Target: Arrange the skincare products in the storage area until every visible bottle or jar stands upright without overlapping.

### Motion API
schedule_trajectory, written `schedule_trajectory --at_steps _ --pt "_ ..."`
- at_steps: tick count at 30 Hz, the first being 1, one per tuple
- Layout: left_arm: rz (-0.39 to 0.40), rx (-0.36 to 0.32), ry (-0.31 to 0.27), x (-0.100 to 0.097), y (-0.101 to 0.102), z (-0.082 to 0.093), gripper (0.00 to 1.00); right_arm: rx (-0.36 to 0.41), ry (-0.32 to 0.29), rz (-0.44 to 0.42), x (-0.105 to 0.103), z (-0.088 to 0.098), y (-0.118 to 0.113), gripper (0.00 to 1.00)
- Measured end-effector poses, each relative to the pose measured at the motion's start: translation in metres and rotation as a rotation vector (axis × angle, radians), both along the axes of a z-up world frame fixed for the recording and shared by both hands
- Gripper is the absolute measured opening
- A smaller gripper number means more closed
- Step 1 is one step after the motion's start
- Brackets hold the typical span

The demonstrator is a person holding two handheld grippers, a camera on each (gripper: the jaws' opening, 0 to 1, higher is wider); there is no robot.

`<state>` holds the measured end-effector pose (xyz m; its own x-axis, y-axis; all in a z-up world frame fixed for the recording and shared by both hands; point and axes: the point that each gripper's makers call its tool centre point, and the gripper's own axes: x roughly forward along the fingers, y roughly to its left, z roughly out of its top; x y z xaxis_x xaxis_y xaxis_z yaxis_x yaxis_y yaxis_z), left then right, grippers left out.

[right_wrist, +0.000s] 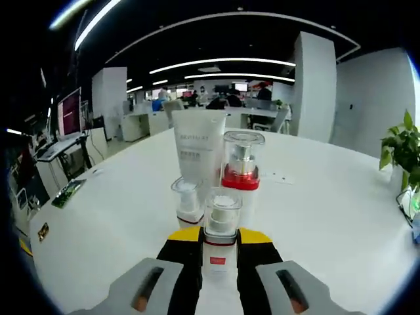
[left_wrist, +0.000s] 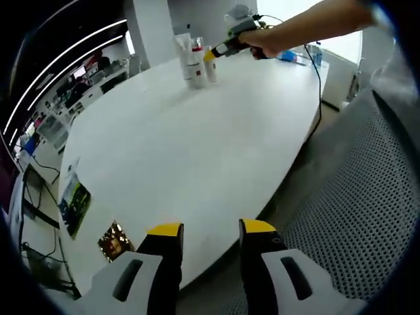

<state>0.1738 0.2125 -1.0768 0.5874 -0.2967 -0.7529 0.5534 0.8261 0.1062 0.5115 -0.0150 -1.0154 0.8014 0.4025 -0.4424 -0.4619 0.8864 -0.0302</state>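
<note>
My right gripper (right_wrist: 222, 237) is shut on a small white bottle (right_wrist: 222, 213) with a clear cap and a red label, standing upright on the white table (right_wrist: 111, 216). Just behind it stand a second small clear-capped bottle (right_wrist: 187, 200), a tall white tube (right_wrist: 199, 149) and a clear pump bottle with a red band (right_wrist: 241, 167). In the left gripper view the same group of bottles (left_wrist: 194, 62) stands far off, with the right gripper (left_wrist: 211, 55) held against it by a hand. My left gripper (left_wrist: 211, 230) hangs open over the table's near edge with nothing between its fingers.
A green leaflet (left_wrist: 74, 205) and a small gold object (left_wrist: 115, 240) lie near the table's edge. A grey mesh chair (left_wrist: 354, 197) stands beside the table. A cable (left_wrist: 319, 92) drapes over the far edge. A potted plant (right_wrist: 399, 152) stands at the right.
</note>
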Motion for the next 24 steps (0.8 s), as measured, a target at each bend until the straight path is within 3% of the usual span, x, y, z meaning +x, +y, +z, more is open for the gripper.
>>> schedule_trajectory --at_steps 24 --pt "-0.004 0.01 0.009 -0.001 0.0 -0.002 0.29 -0.034 -0.089 -0.043 0.01 -0.013 -0.005 0.11"
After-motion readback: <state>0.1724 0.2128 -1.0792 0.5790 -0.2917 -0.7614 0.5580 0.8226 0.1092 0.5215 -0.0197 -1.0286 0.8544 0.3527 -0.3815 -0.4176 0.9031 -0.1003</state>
